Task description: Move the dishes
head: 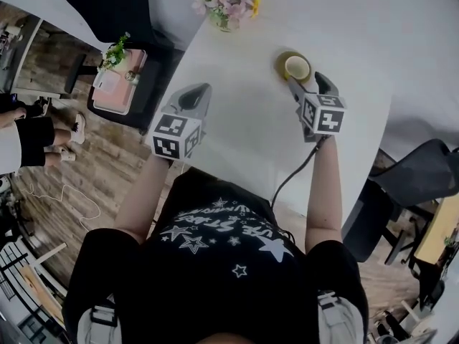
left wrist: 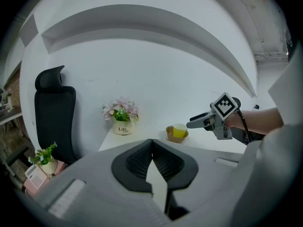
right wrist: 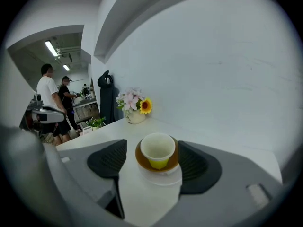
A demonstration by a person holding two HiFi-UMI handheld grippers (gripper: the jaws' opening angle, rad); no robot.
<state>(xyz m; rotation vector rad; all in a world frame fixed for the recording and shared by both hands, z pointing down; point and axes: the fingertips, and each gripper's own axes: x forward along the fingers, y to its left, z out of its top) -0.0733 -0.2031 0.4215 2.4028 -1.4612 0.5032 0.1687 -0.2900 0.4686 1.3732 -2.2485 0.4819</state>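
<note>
Over the white tabletop (head: 244, 135), our right tool (head: 308, 84) gapes, its 2 jaws flanking the yellow cup (right wrist: 157, 148) on its brown saucer (right wrist: 140, 159); our left tool (left wrist: 152, 145) is clenched, empty.

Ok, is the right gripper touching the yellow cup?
Apart. The right gripper view shows the right gripper open around the cup, with saucer showing between cup and each jaw.

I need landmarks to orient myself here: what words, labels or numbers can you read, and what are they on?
"Life", with a smaller line beneath that is too small to be sure of: on the white flower pot.
Lettering among stars on the person's black T-shirt: too blurred to read.
Marker cubes: black-and-white square patterns only, no words.
</note>
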